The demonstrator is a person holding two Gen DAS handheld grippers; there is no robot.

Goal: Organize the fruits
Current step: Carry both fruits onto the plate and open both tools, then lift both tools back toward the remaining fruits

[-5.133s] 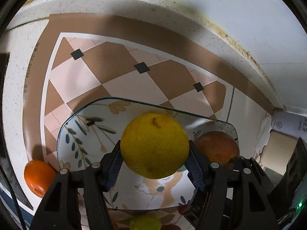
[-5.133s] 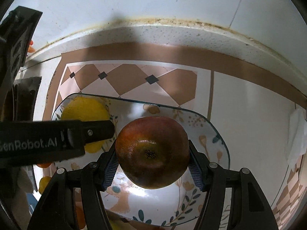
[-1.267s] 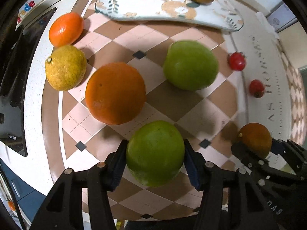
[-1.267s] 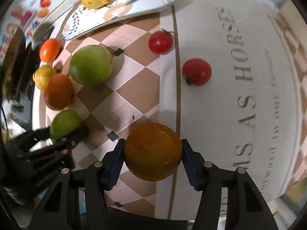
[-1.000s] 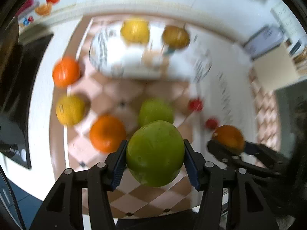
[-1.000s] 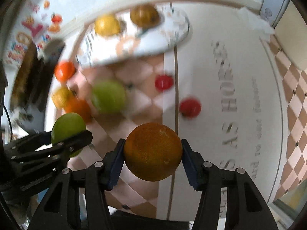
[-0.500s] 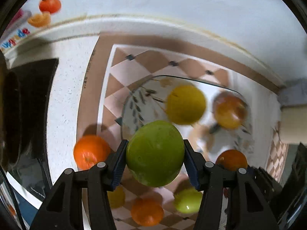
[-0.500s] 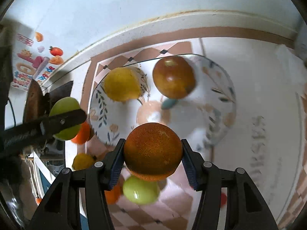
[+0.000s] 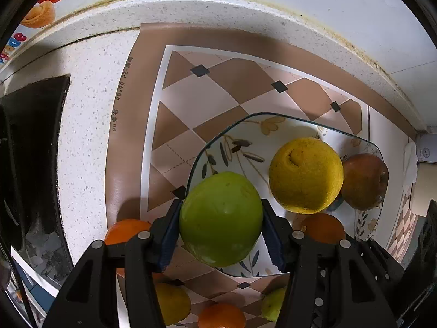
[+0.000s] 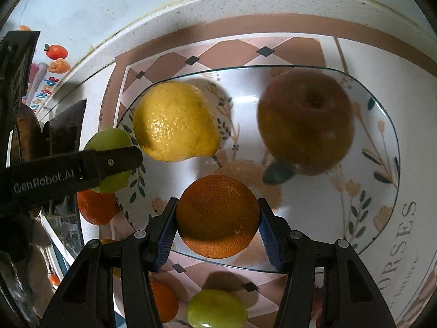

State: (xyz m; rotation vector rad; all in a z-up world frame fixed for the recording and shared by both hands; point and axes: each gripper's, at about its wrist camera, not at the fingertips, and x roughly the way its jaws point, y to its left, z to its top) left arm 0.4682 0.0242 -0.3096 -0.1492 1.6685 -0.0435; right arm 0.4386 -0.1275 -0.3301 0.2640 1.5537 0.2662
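Two fruits already lie in the floral plate (image 10: 382, 125) on the worktop (image 9: 90, 125), a yellow citrus (image 10: 174, 123) left and a red apple (image 10: 306, 125) right, while the left hand-held gripper (image 9: 221, 218) clamps a green apple (image 9: 221, 218) over the plate's left rim and the right hand-held gripper (image 10: 217, 216) clamps an orange (image 10: 217, 216) above its near edge.

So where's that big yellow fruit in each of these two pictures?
Left wrist view: the yellow fruit sits right of centre, on the plate, just above and right of the held green fruit.
Right wrist view: yellow fruit sits upper left on the plate.
Shared landmark: the reddish-brown apple to its right.
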